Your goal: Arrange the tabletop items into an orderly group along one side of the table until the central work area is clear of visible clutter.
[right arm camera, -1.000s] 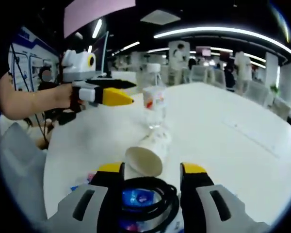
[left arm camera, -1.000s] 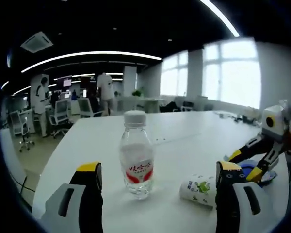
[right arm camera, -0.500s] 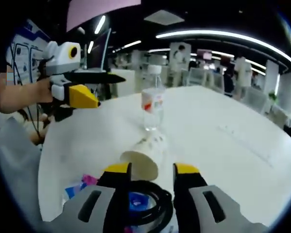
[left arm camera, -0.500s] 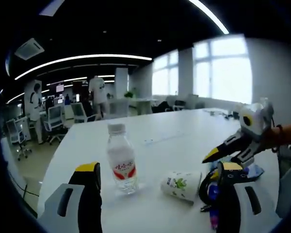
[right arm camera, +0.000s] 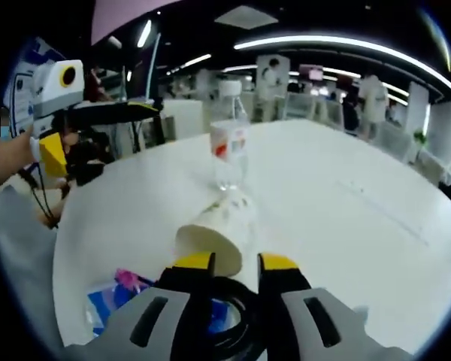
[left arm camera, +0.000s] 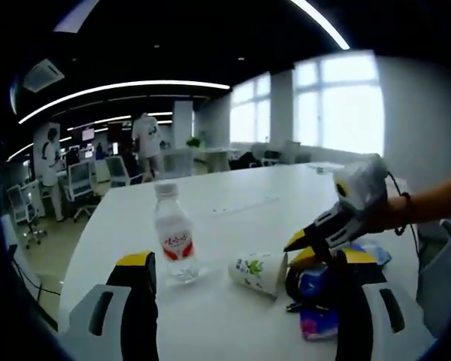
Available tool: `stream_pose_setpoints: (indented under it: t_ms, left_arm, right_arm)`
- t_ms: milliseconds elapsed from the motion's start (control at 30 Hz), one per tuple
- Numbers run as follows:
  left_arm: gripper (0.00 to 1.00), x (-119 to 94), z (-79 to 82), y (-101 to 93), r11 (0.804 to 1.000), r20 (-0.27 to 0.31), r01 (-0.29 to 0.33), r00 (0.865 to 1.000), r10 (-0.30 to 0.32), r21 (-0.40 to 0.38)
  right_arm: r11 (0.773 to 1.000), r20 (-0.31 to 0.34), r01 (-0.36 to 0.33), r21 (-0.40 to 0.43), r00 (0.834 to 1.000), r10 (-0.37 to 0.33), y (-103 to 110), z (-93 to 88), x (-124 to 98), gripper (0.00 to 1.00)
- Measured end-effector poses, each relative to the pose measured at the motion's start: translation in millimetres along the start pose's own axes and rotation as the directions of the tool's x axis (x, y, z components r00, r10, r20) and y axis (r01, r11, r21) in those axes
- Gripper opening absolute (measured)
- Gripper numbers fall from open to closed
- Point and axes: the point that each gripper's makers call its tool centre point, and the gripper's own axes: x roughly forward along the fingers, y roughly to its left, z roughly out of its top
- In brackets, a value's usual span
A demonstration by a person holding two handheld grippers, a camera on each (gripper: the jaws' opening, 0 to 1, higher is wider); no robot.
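Observation:
A clear water bottle (left arm camera: 174, 241) (right arm camera: 230, 154) with a red label stands upright on the white table (left arm camera: 233, 199). Beside it a paper cup (left arm camera: 257, 272) (right arm camera: 214, 233) lies on its side. Behind the cup's mouth sit a black cable coil (left arm camera: 307, 284) (right arm camera: 237, 301) and a blue packet (left arm camera: 317, 322) (right arm camera: 109, 301). My right gripper (right arm camera: 235, 263) (left arm camera: 301, 252) has its jaws drawn in against the coil's two sides. My left gripper (left arm camera: 244, 259) (right arm camera: 105, 131) stands wide open, holding nothing, back from the bottle and cup.
The table's rounded edge (left arm camera: 75, 256) runs along the left in the left gripper view, with office chairs (left arm camera: 30, 203) and people (left arm camera: 145, 139) beyond it. Bare table (right arm camera: 346, 226) stretches to the right of the bottle in the right gripper view.
My right gripper's jaws have narrowed around the black cable coil. My left gripper has drawn back from the bottle, which looks smaller and further off.

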Motion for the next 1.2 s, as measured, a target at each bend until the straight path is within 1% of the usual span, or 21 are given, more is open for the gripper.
stream_pose_setpoints:
  t_ms: [100,167,267,333,400,467,667,767,867,967,1100,1200]
  left_arm:
    - [0.99,-4.9,-1.1,-2.5,1.000,-0.004,0.003,1.000,-0.003,0.008]
    - [0.99,-6.9,-1.6,-3.2,1.000,-0.010,0.003,1.000,-0.002,0.021]
    - [0.99,-8.1,-1.9,-3.0,1.000,-0.011,0.001,1.000,-0.001,0.026]
    - [0.99,-8.3,-3.2,-3.2,1.000,-0.014,0.002,1.000,-0.002,0.025]
    - [0.99,-8.4,-2.0,-4.3,1.000,0.004,-0.004,1.000,0.003,0.021]
    - [0.99,-8.1,-1.6,-6.2,1.000,0.010,0.002,1.000,-0.002,0.021]
    - [0.99,-6.2,-3.1,-11.0,1.000,0.003,0.008,1.000,-0.008,0.018]
    - [0.99,-7.2,3.9,-13.2,1.000,0.038,0.012,0.999,-0.012,-0.006]
    - [0.99,-8.5,6.0,-12.8,1.000,0.044,0.003,0.999,-0.003,-0.005]
    - [0.99,-9.8,6.3,-14.1,1.000,0.043,0.003,0.999,-0.002,-0.007]
    - [0.99,-12.7,4.4,-18.3,1.000,0.033,0.007,0.999,-0.007,0.004]
    - [0.99,-15.1,3.6,-21.4,1.000,0.028,0.012,1.000,-0.013,0.016]
  right_arm:
    - [1.000,0.003,0.014,0.027,1.000,-0.014,-2.3,0.3,3.9,0.15]
    - [0.997,0.020,0.019,0.081,1.000,-0.021,-3.8,2.6,5.8,0.12]
    - [0.994,0.021,0.030,0.102,0.999,-0.032,-5.8,3.0,7.1,0.05]
    - [0.992,0.020,0.039,0.122,0.999,-0.042,-7.5,2.4,7.7,0.04]
    - [0.988,0.022,0.046,0.145,0.999,-0.050,-9.9,2.4,7.0,0.03]
    - [0.984,0.026,0.051,0.170,0.998,-0.056,-12.0,3.2,5.5,0.01]
    - [0.976,0.045,0.051,0.210,0.997,-0.062,-12.4,7.9,2.4,0.00]
    - [0.973,0.051,0.047,0.225,0.997,-0.060,-10.6,10.7,0.7,0.00]
    - [0.967,0.054,0.036,0.252,0.997,-0.051,-8.1,13.0,-1.3,0.00]
    - [0.961,0.057,0.043,0.274,0.997,-0.061,-8.1,16.0,-5.4,0.00]
    - [0.950,0.064,0.033,0.311,0.996,-0.056,-6.2,21.4,-11.3,0.00]
    - [0.949,0.064,0.032,0.313,0.996,-0.055,-3.6,25.2,-17.0,0.00]
